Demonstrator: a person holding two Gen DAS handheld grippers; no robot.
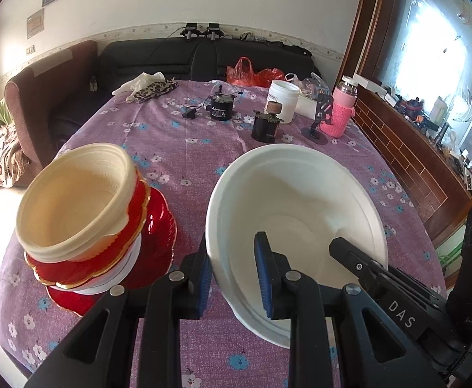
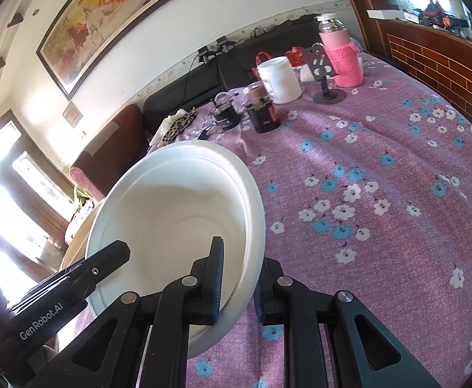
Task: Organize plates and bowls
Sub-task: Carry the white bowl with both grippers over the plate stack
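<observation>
A large white bowl [image 1: 300, 200] hangs tilted over the purple flowered tablecloth [image 1: 187, 161], gripped on two sides. My left gripper [image 1: 234, 281] is shut on its near left rim, one blue pad inside and one outside. The right gripper's finger [image 1: 349, 252] reaches into the bowl from the right. In the right wrist view my right gripper [image 2: 237, 286] is shut on the right rim of the white bowl [image 2: 177, 200]. To the left stands a leaning stack: a cream bowl [image 1: 74, 203] on red gold-edged plates [image 1: 132, 236], over a white dish and a red plate.
At the table's far end stand a white jar [image 1: 283, 100], two black motor-like objects [image 1: 265, 126], a phone stand [image 1: 316, 129] and a pink-sleeved bottle [image 1: 339, 110]. A sofa [image 1: 171, 61] lies behind; a wooden counter [image 1: 413, 161] runs along the right.
</observation>
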